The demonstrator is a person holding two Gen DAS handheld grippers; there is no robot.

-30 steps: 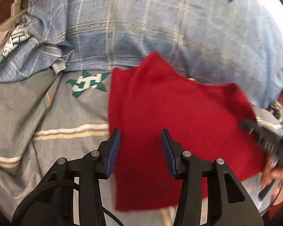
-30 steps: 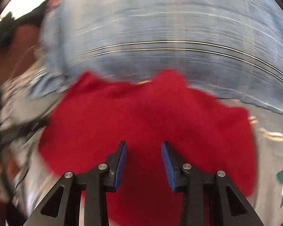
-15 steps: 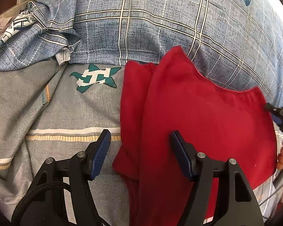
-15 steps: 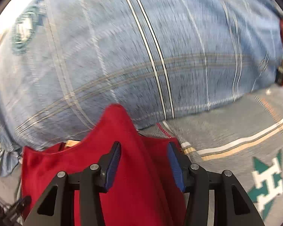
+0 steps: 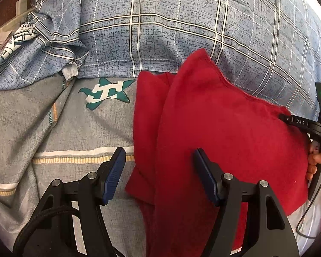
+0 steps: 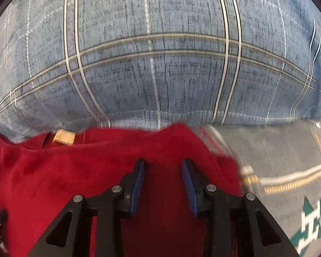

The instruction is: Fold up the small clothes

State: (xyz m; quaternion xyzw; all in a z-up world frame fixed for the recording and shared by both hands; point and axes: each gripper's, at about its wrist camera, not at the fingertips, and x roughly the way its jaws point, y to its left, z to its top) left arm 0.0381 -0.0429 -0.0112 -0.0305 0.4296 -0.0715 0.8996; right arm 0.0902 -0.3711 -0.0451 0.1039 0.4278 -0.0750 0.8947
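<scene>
A small red garment (image 5: 220,137) lies folded on the grey bed sheet (image 5: 79,132), its far edge against a blue plaid pillow (image 5: 182,21). My left gripper (image 5: 159,171) is open and empty, its jaws astride the garment's left folded edge near the front. My right gripper (image 6: 163,180) is open over the garment (image 6: 75,184) near its far edge, with cloth between the jaws but not clamped. A tan label (image 6: 64,137) shows at the neckline. The right gripper's body also shows at the right edge of the left wrist view (image 5: 310,126).
A crumpled blue plaid cloth (image 5: 38,49) lies at the far left beside the pillow. The sheet carries a green and white star logo (image 5: 107,92) left of the garment. The plaid pillow (image 6: 160,53) fills the far side in the right wrist view.
The left gripper has opened wider and drawn back to the garment's left edge. The right gripper has swung across the garment to its far edge. The garment now lies flat and folded.
</scene>
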